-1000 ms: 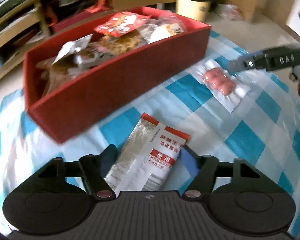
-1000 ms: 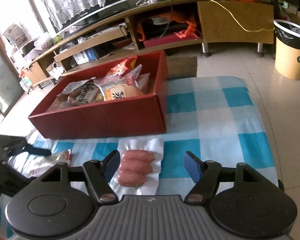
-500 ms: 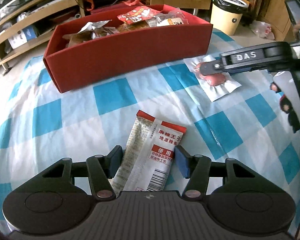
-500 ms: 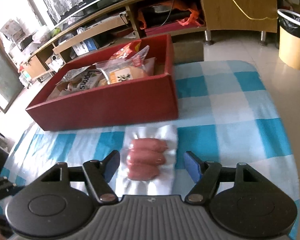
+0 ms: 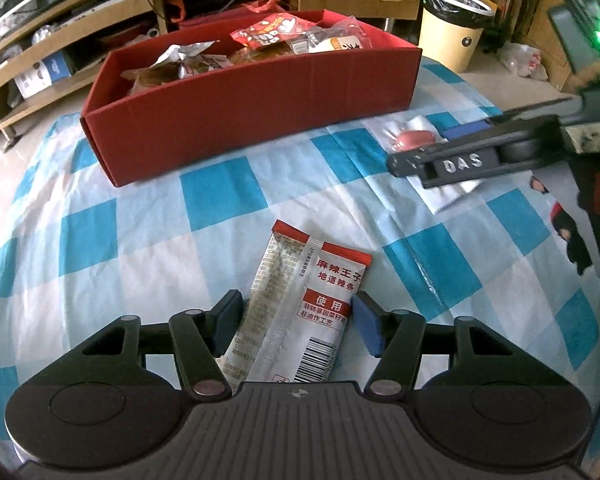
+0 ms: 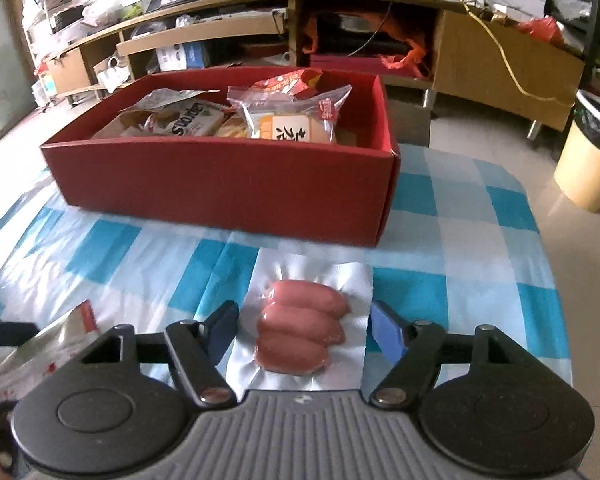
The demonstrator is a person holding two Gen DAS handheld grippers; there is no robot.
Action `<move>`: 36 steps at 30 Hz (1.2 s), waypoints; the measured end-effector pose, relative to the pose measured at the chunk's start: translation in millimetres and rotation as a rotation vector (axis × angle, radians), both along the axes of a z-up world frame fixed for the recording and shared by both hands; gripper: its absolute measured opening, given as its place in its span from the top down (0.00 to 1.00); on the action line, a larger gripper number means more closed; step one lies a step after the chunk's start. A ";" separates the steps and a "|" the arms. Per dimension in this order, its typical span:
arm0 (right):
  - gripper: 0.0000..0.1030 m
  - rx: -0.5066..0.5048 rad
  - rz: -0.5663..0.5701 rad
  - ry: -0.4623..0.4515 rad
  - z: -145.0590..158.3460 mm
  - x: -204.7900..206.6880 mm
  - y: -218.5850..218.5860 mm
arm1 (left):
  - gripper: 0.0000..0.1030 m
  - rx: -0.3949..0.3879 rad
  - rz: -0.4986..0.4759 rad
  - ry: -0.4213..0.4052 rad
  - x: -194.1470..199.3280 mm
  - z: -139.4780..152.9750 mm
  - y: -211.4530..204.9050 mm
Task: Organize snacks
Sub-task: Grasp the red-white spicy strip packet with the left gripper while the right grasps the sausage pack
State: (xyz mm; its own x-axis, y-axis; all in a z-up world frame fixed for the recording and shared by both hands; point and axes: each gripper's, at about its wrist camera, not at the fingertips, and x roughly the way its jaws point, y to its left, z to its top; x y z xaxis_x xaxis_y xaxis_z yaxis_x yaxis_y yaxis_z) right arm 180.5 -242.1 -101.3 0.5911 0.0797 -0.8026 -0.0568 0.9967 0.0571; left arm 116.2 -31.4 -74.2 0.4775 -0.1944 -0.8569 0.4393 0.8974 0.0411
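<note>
Red box holding mixed snack packets, both jaws released around packets on cloth

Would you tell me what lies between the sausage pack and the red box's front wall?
Nothing lies there: in the right wrist view only bare checked tablecloth separates the sausage pack from the red box. The right gripper straddles the pack, open.

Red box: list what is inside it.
The red box holds a heap of snack packets: a clear bag with an orange label, a red packet, a silvery one. Anything beneath them is covered.
</note>
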 end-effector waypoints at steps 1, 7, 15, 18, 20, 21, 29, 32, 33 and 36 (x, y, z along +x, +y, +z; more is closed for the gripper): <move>0.35 0.002 0.003 0.004 0.6 -2.3 -1.1 | 0.36 -0.003 0.003 0.003 -0.5 0.3 0.4; 0.35 0.062 -0.037 -0.012 14.2 -28.4 -12.8 | 0.39 -0.027 0.016 0.017 -0.2 2.4 2.3; 0.35 0.123 -0.054 -0.075 40.1 -56.7 -14.8 | 0.44 -0.030 0.052 -0.002 -8.0 8.3 0.3; 0.35 0.133 -0.053 -0.095 49.3 -63.6 -12.4 | 0.47 -0.042 0.068 -0.013 -12.0 13.9 1.1; 0.35 0.135 -0.053 -0.107 55.1 -67.6 -11.4 | 0.72 -0.045 0.075 -0.027 -14.1 18.8 1.4; 0.35 0.135 -0.052 -0.111 57.1 -69.6 -11.0 | 0.70 -0.051 0.079 -0.023 -14.3 20.5 2.2; 0.35 0.147 -0.053 -0.114 62.6 -82.4 -7.1 | 0.21 0.032 0.030 -0.055 -22.1 4.3 -7.3; 0.35 0.162 -0.055 -0.110 59.8 -85.0 -8.6 | 0.14 0.071 0.003 -0.095 -22.2 0.6 -13.5; 0.35 0.165 -0.055 -0.109 58.4 -85.3 -8.8 | 0.14 0.071 -0.010 -0.096 -21.4 0.3 -15.0; 0.35 0.187 -0.058 -0.108 54.2 -86.0 -11.4 | 0.18 0.061 -0.031 -0.088 -18.4 -3.2 -22.1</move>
State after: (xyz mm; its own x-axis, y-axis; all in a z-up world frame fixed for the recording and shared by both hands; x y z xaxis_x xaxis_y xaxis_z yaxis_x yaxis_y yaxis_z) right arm 94.4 -253.5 -47.1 0.6809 0.1849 -0.7086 -0.0160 0.9711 0.2380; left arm 97.7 -53.5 -77.4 0.5455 -0.1592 -0.8229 0.4594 0.8780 0.1347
